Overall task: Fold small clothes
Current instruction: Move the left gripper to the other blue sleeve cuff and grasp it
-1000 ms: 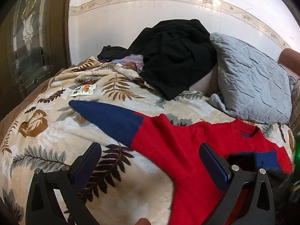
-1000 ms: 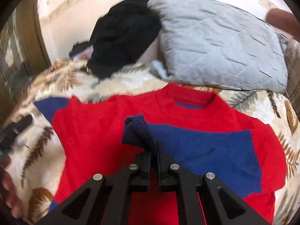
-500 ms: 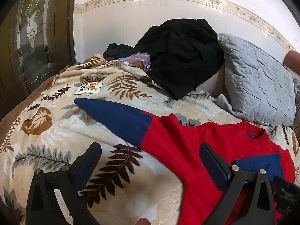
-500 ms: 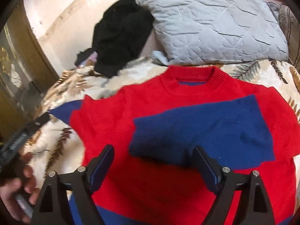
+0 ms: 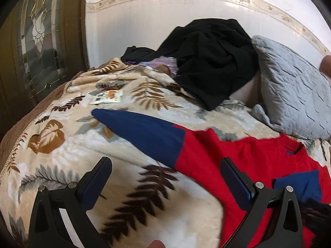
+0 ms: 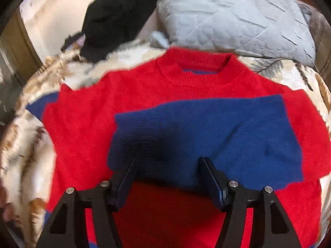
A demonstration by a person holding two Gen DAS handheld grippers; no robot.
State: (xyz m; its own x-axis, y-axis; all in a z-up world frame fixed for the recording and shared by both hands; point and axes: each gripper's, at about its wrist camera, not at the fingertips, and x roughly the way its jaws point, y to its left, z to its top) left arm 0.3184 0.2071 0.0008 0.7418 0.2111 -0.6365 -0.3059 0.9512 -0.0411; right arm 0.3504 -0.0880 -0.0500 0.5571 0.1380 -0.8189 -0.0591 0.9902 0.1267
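Observation:
A red sweater (image 6: 144,95) with blue sleeves lies flat on the leaf-patterned bedspread (image 5: 62,144). Its right blue sleeve (image 6: 206,130) is folded across the chest. Its left blue sleeve (image 5: 142,132) still stretches out to the left over the bedspread. My right gripper (image 6: 167,165) is open and empty, just above the lower edge of the folded sleeve. My left gripper (image 5: 165,171) is open and empty, hovering over the bedspread below the outstretched sleeve, near the sweater's (image 5: 238,155) left side.
A grey quilted pillow (image 6: 238,16) and a heap of black clothes (image 5: 211,57) lie at the head of the bed against the white wall. A small printed packet (image 5: 107,99) lies on the bedspread beyond the sleeve tip. A wooden door with glass (image 5: 37,41) is at left.
My right gripper let go of the blue sleeve cuff, leaving the sleeve folded across the chest, and its jaws have narrowed a little since. My left gripper view shifted leftward toward the outstretched sleeve.

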